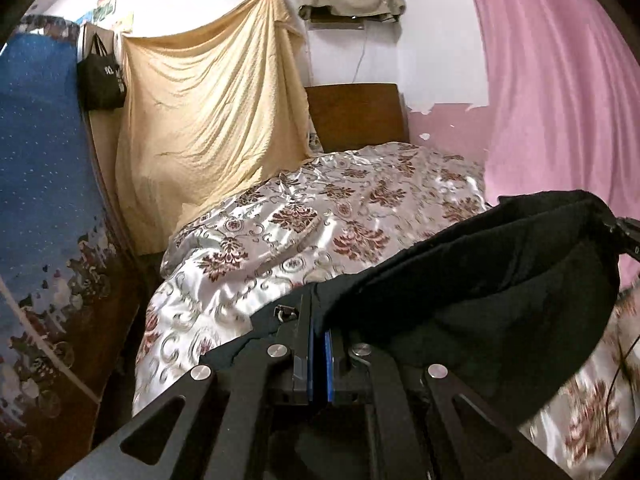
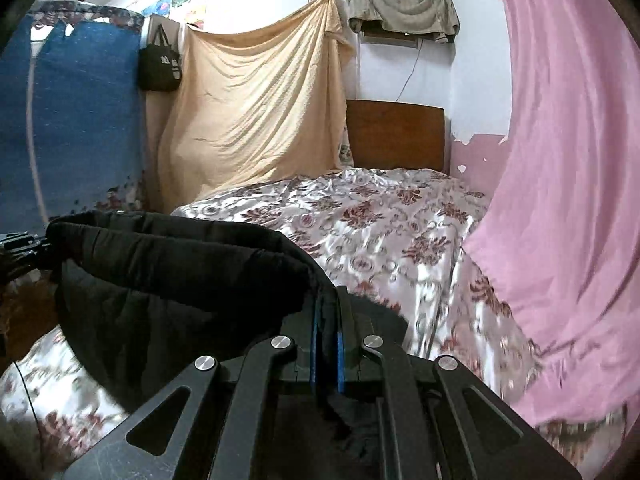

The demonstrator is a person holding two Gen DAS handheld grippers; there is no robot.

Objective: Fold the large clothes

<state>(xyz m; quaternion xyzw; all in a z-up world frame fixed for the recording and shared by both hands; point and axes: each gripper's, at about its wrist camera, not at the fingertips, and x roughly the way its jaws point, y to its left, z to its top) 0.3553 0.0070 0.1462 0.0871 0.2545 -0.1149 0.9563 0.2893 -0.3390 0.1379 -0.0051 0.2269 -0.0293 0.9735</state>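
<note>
A black garment hangs stretched between my two grippers above the bed. My left gripper is shut on one end of it, with the cloth pinched between the blue pads. The cloth sags to the right, where the other gripper's tip shows at the frame edge. In the right wrist view my right gripper is shut on the other end of the black garment, which runs left to the left gripper's tip.
A bed with a shiny floral cover lies below, with a wooden headboard at the far end. A pink curtain hangs on the right, a beige sheet and a blue mattress on the left.
</note>
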